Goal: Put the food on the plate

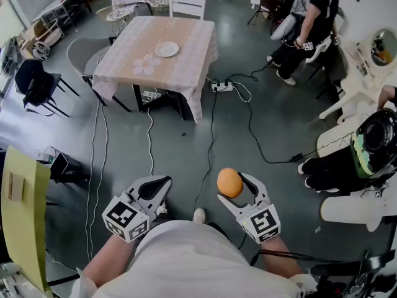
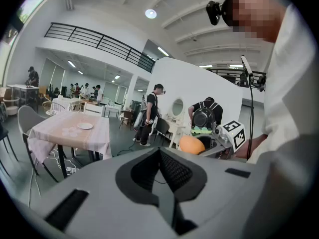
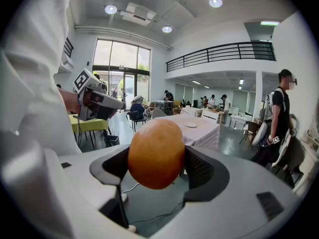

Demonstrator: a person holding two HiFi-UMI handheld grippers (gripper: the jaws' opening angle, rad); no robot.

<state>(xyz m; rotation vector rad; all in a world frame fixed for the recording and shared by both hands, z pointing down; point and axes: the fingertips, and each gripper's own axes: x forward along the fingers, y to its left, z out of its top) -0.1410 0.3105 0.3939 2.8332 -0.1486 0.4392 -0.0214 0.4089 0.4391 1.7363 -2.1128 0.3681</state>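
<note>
orange food (image 1: 229, 182) is well apart from the table (image 1: 180, 61), which stands across the grey floor under a pale checked cloth, with a white chair (image 1: 188, 5) at its far side. black and white cables (image 1: 250, 123) trail over the floor between the table and the person.

low in the head view the left gripper (image 1: 160, 185) and the right gripper (image 1: 234, 188) are held side by side but apart, both aimed toward the table. the left one's jaws are pressed together with nothing between them. the right one's jaws stand wide, pinching the food by its flanks.

the white plate (image 1: 166, 49) lies near the middle of the tabletop.

in the right gripper view the food (image 3: 156, 153) is smooth and egg-shaped, taller than wide. its long axis runs nearly upright, crosswise to the line between the two pads, and it bulges out above and below them.
</note>
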